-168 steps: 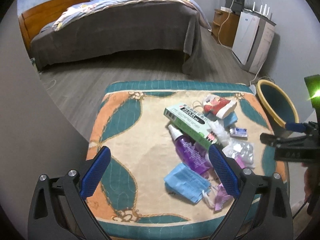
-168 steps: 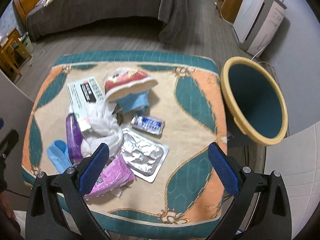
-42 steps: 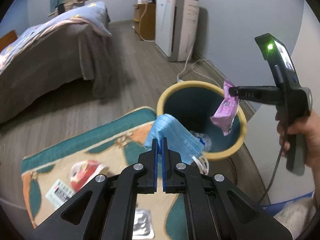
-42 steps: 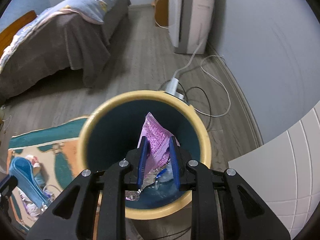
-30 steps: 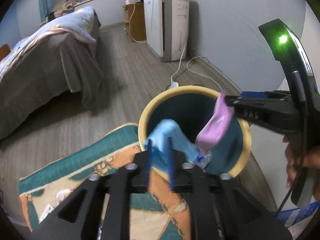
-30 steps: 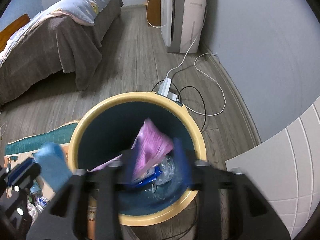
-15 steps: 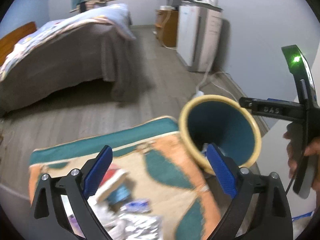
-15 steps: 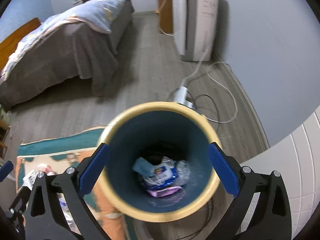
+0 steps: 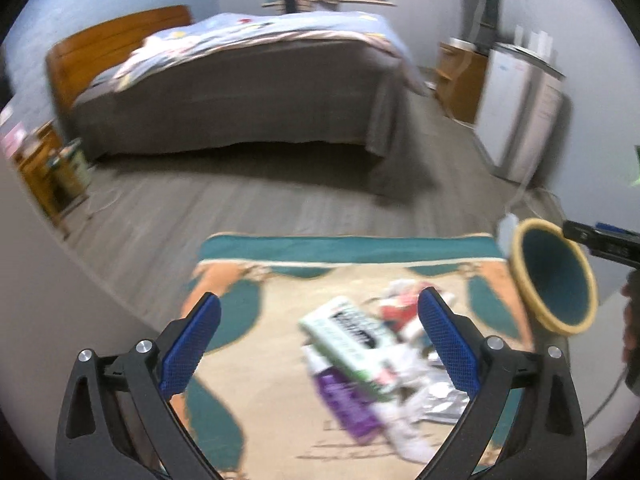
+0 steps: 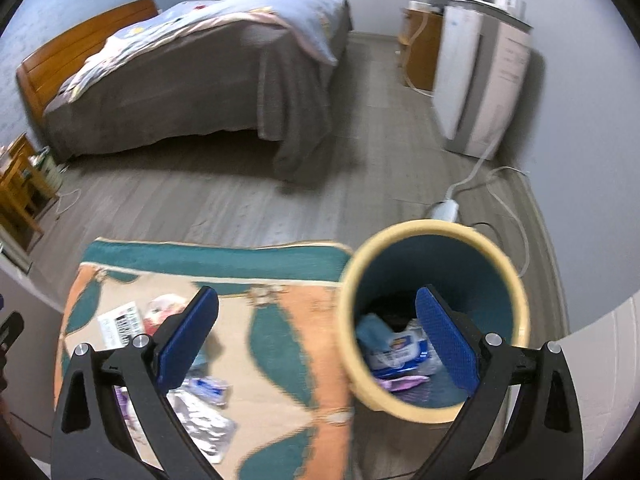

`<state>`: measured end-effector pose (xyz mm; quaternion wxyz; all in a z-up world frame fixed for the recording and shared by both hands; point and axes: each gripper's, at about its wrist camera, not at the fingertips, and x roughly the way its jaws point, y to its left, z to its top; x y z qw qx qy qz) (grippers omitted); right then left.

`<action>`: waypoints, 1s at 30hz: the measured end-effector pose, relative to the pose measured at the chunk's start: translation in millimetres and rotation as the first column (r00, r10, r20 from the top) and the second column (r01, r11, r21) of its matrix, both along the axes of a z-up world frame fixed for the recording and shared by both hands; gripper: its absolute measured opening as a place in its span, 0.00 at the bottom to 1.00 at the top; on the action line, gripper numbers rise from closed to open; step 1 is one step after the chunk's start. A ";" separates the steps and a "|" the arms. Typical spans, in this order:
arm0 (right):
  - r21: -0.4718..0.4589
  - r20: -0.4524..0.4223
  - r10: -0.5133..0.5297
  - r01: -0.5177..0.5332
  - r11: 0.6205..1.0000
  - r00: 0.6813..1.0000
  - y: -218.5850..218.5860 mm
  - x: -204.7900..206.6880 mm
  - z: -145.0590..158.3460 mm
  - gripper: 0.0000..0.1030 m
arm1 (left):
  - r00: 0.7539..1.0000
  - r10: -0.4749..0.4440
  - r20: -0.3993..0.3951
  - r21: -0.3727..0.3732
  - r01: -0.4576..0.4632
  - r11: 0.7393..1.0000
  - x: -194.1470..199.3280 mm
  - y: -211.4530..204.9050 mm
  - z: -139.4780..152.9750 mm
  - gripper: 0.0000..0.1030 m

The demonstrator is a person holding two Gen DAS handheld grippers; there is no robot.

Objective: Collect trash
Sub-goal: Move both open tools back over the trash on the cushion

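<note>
My left gripper is open and empty above the patterned table. Below it lies a blurred pile of trash: a green-white box, a purple bottle, a red-white packet, white tissue and a foil blister pack. My right gripper is open and empty, its right finger over the yellow-rimmed teal bin. The bin holds a blue mask, a wipes packet and a pink wrapper.
A bed stands across the wood floor. A white appliance and a wooden cabinet are at the right wall. A power strip and cable lie on the floor behind the bin. A small wooden table is at the left.
Both grippers opened and dropped the blue mask and the pink wrapper into the bin. Both have since swung left, back toward the table; the left one now faces the trash pile.
</note>
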<state>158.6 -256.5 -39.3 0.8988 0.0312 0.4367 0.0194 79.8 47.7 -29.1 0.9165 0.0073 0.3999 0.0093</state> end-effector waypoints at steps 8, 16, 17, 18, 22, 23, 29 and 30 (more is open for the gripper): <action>-0.047 -0.075 0.116 -0.120 0.992 0.990 72.6 7.9 -28.6 0.94 | 0.999 0.033 -0.038 0.021 -0.033 0.999 5.3 31.1 -20.6 0.95; -0.083 -0.140 0.147 -0.159 0.984 0.979 98.7 29.2 -61.9 0.94 | 0.994 -0.017 -0.109 0.045 0.022 0.999 26.0 29.9 -51.0 0.95; -0.086 -0.151 0.147 -0.161 0.983 0.977 99.8 33.2 -67.2 0.94 | 0.993 -0.022 -0.112 0.052 0.028 0.998 27.9 29.4 -54.7 0.95; -0.085 -0.167 0.149 -0.164 0.983 0.975 101.9 37.7 -74.7 0.94 | 0.993 -0.023 -0.116 0.055 0.030 0.998 29.2 29.0 -58.3 0.95; -0.058 -0.222 0.160 -0.176 0.983 0.962 108.4 50.7 -97.9 0.94 | 0.982 -0.039 -0.183 0.043 0.048 0.998 40.4 24.2 -80.8 0.95; -0.043 -0.236 0.164 -0.178 0.983 0.958 109.6 54.0 -103.1 0.94 | 0.979 -0.047 -0.197 0.052 0.058 0.997 43.0 21.0 -85.9 0.95; 0.058 -0.316 0.180 -0.170 0.984 0.932 117.5 66.8 -127.0 0.93 | 0.969 -0.104 -0.225 0.075 0.123 0.990 52.4 5.4 -100.5 0.95; 0.068 -0.324 0.186 -0.173 0.983 0.927 119.2 67.9 -128.8 0.92 | 0.966 -0.107 -0.233 0.075 0.128 0.989 53.8 4.1 -103.1 0.95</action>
